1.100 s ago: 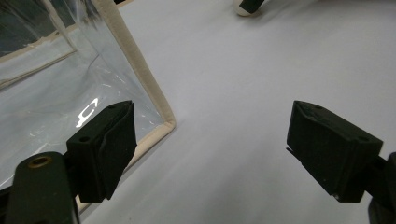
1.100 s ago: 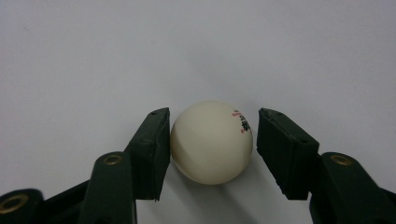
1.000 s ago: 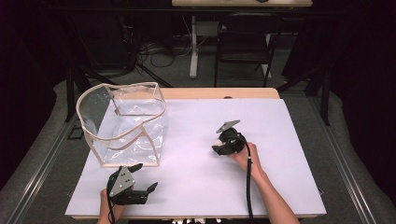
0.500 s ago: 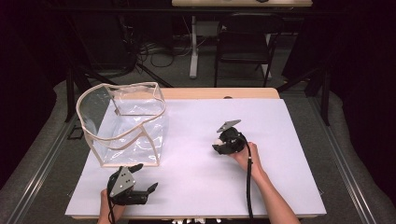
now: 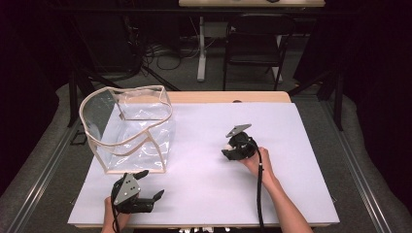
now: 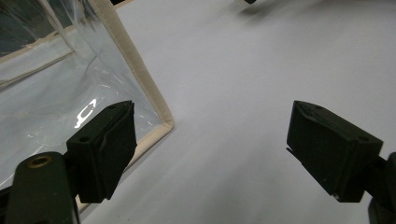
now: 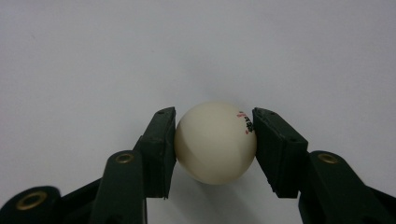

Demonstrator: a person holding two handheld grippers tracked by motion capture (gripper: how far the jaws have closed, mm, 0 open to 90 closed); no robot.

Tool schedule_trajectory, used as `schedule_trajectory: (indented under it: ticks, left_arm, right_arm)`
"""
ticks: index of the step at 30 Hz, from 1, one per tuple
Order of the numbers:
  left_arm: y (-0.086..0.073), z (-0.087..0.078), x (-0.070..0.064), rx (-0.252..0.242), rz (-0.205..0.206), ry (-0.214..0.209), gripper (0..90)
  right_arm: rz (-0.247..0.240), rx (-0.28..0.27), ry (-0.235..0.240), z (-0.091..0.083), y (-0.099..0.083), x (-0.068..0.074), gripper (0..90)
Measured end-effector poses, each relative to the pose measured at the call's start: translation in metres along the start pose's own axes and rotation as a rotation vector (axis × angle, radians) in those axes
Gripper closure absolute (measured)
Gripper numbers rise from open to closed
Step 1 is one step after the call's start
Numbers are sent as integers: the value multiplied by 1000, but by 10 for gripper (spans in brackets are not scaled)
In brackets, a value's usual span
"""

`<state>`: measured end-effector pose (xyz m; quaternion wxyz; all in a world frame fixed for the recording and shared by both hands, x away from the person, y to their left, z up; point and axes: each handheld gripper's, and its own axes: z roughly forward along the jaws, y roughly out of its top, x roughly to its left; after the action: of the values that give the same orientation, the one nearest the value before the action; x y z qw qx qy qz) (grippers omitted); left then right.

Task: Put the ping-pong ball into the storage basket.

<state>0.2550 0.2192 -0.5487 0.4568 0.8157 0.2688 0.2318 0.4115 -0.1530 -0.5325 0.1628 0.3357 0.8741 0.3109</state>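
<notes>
Gripping a white ball point(image 7: 215, 142), the right gripper point(image 7: 214, 144) is sitting out over the middle of the desk point(image 5: 301, 145), slightly toward its right edge. In the right gripper view both black jaws are pressing flat against the ball's sides, one on each, and the ball is clenched squarely between them over the white surface. The right hand point(image 5: 255, 162) is reaching in from the near edge, forearm angling up and leftward, wrist bent so the right gripper point(image 5: 233, 148) is pointing left; the grey plate is riding on top and the cable is trailing back along the forearm.

Ball notes: round, matte, off-white, with small black and red print near the upper right side, just beside the right-hand jaw. Whether it is touching the desk cannot be told.

The left gripper point(image 5: 148, 189) is resting low near the near-left corner of the desk, held by the left hand point(image 5: 114, 211) coming in over the near edge. In the left gripper view its jaws are standing wide apart, released, with nothing between them but bare desk surface.

A clear plastic bag point(image 5: 128, 126) with cream trim is standing open at the far-left part of the desk, its near corner point(image 6: 163, 123) lying just beyond the left gripper's left-hand jaw and well apart from the ball.
</notes>
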Motion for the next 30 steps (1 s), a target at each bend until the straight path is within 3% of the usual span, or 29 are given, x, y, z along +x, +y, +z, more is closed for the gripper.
schedule_trajectory:
  ticks: [10,30]
  left_arm:
    - [0,0,0,-3,0,3,162]
    - [0,0,0,-6,-1,2,162]
  right_arm:
    - [-6,-37,-12,-14,4,0,511]
    - [-12,-58,-28,-35,12,0,512]
